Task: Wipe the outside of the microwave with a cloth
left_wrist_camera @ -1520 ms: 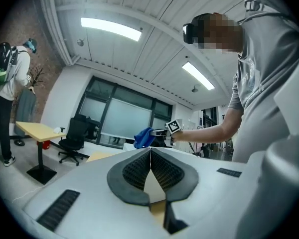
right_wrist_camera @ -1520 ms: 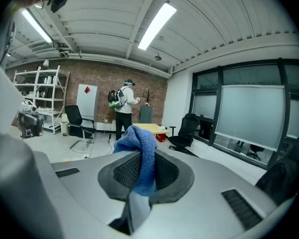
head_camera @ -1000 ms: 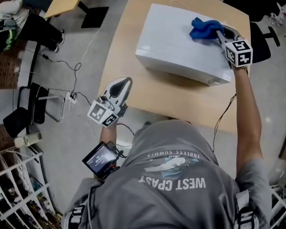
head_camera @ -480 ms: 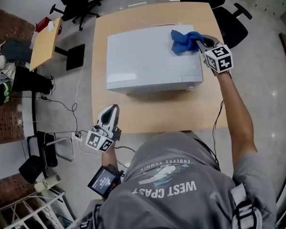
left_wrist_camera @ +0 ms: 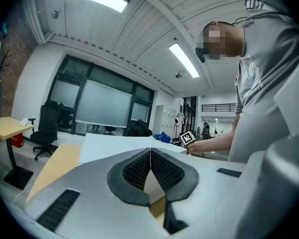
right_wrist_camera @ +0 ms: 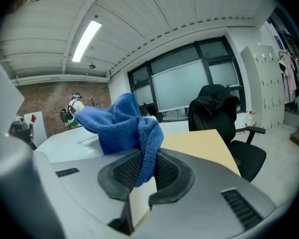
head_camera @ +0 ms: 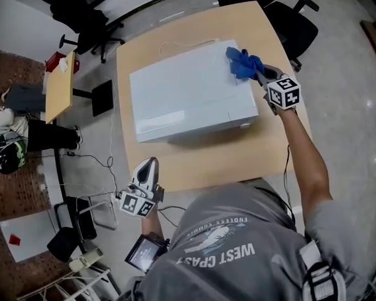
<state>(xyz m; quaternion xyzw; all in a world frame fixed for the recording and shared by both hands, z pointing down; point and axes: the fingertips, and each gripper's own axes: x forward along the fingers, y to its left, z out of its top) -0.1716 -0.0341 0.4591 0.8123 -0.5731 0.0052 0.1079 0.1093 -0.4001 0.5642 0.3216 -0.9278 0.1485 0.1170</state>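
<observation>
The tan table (head_camera: 200, 158) bears the white microwave (head_camera: 188, 96), off whose seven o'clock side the left gripper (head_camera: 148, 163) hangs with jaws pressed together on nothing, while at its two o'clock top corner the right gripper (head_camera: 255, 72) pinches the bunched blue cloth (head_camera: 241, 61).

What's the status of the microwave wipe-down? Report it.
Done: the blue cloth is clamped in the right gripper jaws. In hand: it sits on the microwave top's far right corner. Left: nothing shows which faces are wiped; front and sides likely remain. The left gripper is shut, empty.
</observation>
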